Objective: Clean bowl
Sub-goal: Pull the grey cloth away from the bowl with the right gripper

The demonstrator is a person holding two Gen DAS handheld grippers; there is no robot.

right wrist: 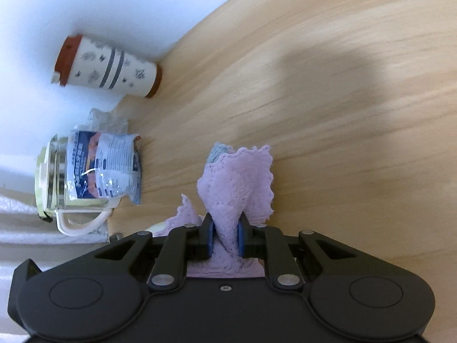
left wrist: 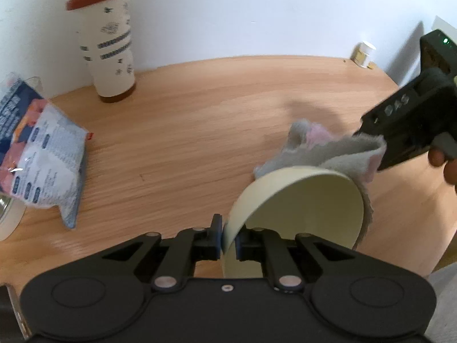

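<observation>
Bowl, pale cream, thin-walled, smooth: tilted on edge above wooden table, my left gripper pinches rim tight. Feels light, stiff, slippery; rim best hold. My right gripper clamps soft fluffy lilac-grey cloth, cloth draped behind bowl.

The left hand-held gripper pinches the rim of a pale tilted bowl above the wooden counter. The right hand-held gripper presses a grey-pink cloth against the bowl's far edge. A lidded tumbler stands by the wall.
</observation>
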